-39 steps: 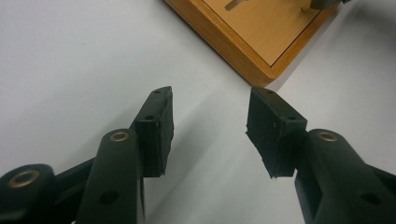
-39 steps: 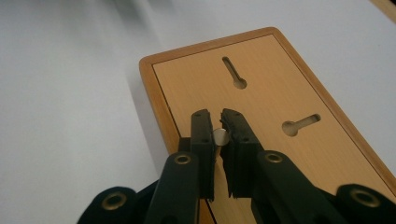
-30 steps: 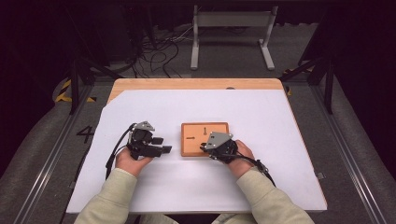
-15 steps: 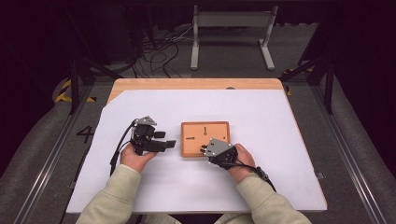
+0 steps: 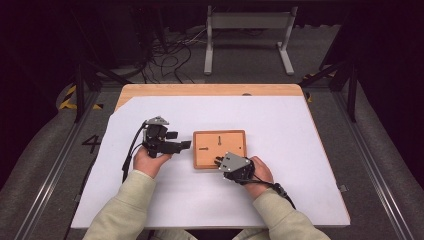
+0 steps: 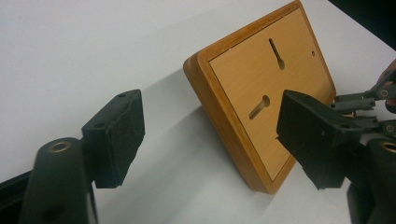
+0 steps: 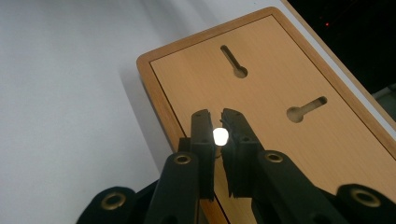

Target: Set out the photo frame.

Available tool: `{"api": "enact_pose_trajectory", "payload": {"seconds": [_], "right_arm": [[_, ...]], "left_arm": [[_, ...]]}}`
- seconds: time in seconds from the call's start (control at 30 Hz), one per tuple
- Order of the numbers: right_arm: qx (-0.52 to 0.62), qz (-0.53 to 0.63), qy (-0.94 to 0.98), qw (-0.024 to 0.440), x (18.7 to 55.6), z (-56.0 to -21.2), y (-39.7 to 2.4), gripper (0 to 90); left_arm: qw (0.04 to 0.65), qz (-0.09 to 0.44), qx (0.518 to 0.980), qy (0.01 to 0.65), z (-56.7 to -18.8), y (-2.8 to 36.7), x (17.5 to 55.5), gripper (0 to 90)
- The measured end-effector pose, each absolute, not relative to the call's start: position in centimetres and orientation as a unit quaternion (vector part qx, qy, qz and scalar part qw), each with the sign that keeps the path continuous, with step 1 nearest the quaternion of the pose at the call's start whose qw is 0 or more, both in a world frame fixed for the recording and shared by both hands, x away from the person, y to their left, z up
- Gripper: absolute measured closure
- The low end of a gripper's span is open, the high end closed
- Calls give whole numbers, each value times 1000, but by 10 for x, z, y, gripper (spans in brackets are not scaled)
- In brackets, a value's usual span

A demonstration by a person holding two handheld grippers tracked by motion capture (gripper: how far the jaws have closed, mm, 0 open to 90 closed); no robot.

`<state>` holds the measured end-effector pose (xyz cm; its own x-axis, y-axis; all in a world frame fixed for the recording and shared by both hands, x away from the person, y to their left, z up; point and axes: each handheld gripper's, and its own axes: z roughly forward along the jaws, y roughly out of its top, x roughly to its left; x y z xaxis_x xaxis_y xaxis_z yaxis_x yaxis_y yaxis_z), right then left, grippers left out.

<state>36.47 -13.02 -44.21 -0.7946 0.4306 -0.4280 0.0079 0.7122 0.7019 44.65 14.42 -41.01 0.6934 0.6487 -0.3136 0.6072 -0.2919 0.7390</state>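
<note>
Wooden board [image 5: 220, 148] with two keyhole slots: we pin its near edge with the clenched right gripper [image 5: 218, 161], while the left gripper [image 5: 186, 145], jaws just opened and empty, must next approach its left edge.

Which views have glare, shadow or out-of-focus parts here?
Right gripper view: a blown-out white spot sits between the nearly closed jaws over the wooden board. Left gripper view: near jaws soft, the board casts a shadow on the white sheet. High view: surroundings dark.
</note>
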Motion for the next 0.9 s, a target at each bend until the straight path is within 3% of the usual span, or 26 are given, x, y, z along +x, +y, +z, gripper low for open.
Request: {"api": "enact_pose_trajectory", "payload": {"seconds": [0.27, 0.9], "right_arm": [[128, 363, 873, 301, 363, -444, -130, 836], [124, 359, 872, 309, 360, -445, -130, 835]], "left_arm": [[453, 9, 794, 406, -411, 135, 461, 145], [450, -28, 794, 408, -433, 108, 480, 124]]}}
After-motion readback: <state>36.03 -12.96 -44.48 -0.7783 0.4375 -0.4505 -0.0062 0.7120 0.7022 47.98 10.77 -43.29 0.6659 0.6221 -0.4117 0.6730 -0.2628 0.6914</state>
